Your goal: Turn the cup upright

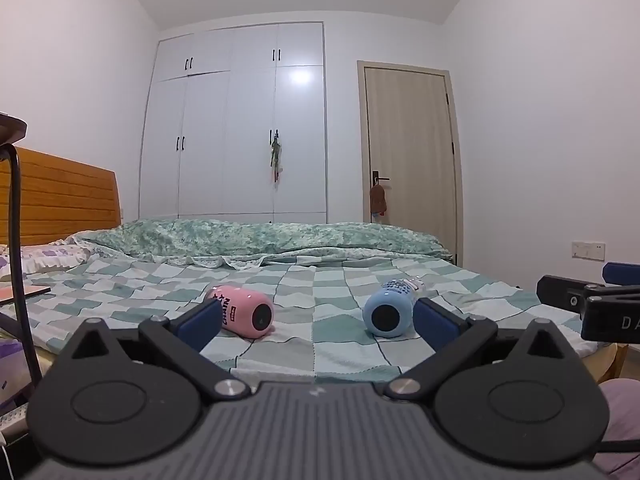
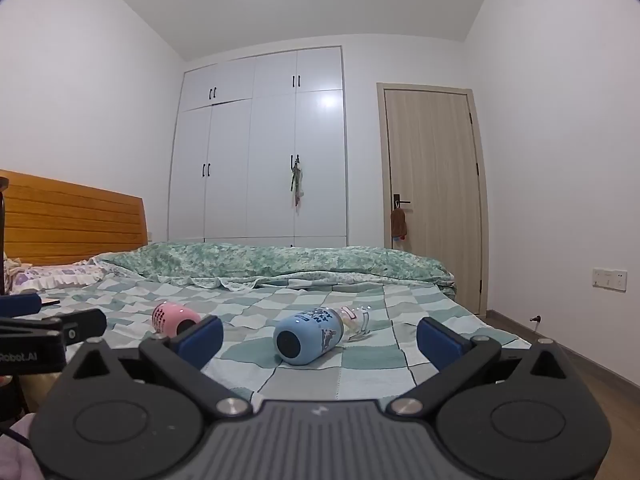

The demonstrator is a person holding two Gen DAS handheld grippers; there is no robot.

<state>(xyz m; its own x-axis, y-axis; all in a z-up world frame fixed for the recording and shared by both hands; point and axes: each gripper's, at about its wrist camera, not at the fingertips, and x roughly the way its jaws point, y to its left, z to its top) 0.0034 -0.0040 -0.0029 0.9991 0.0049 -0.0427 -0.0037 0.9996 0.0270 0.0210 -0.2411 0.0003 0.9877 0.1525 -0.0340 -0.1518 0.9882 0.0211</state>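
Observation:
Two cups lie on their sides on the checked bedspread, bases toward me. A pink cup [image 1: 244,312] lies left and a blue cup [image 1: 390,307] with a clear lid lies right. In the right wrist view the pink cup [image 2: 173,318] is at the left and the blue cup [image 2: 310,334] is near the middle. My left gripper [image 1: 318,322] is open and empty, short of both cups. My right gripper [image 2: 320,338] is open and empty, in front of the blue cup. The right gripper shows at the left wrist view's right edge [image 1: 592,304].
The bed [image 1: 320,356] has a folded green quilt [image 1: 256,240] along its far side and a wooden headboard [image 1: 60,196] at the left. A white wardrobe [image 1: 236,120] and a door [image 1: 412,140] stand behind. A black stand pole [image 1: 18,240] is at the left.

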